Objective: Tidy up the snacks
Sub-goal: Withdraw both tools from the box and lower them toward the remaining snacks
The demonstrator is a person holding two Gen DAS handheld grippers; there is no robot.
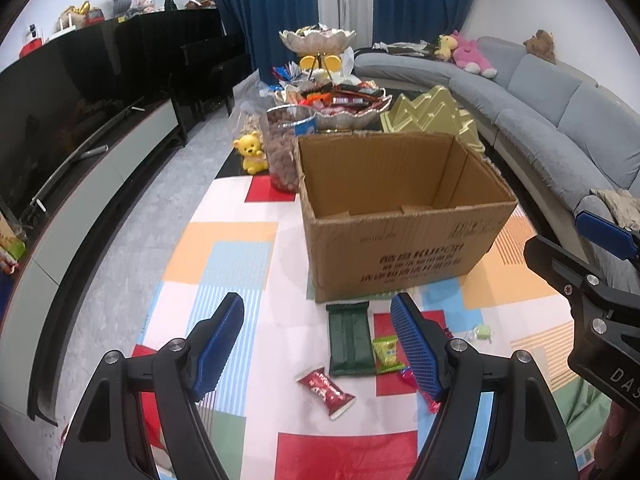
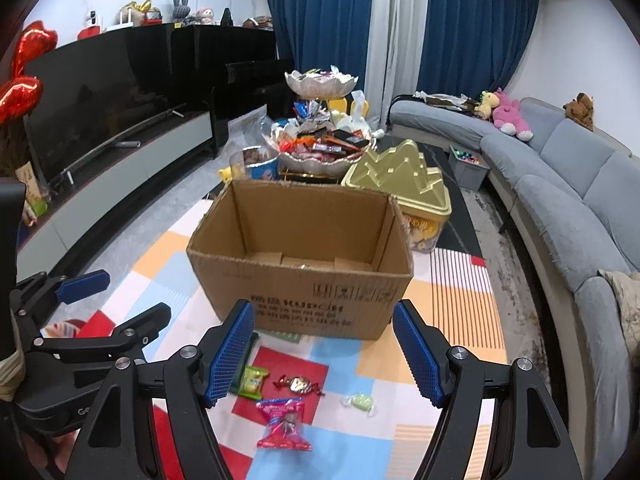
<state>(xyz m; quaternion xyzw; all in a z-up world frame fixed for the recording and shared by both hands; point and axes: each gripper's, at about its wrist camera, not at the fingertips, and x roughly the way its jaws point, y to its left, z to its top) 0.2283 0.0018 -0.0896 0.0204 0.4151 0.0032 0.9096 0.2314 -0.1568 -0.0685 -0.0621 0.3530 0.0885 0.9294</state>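
Living-room floor, covered by a colourful patchwork mat (image 1: pixel 224 248), carries an empty cardboard box (image 1: pixel 400 216) just ahead of both tools. The left hand-held gripper (image 1: pixel 318 344) and right hand-held gripper (image 2: pixel 324 354) are both released, holding nothing. Loose snacks lie between and below their fingers: a red candy (image 1: pixel 324 390), a pink packet (image 2: pixel 282 424). Judging by this, picking is about to start; the next move calls for lowering onto one wrapper. Open room surrounds them; the box's near wall stands close ahead.

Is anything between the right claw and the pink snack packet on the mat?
Nothing visible. The right claw is open above the pink snack packet, which lies alone on the mat, clear of neighbouring candies.
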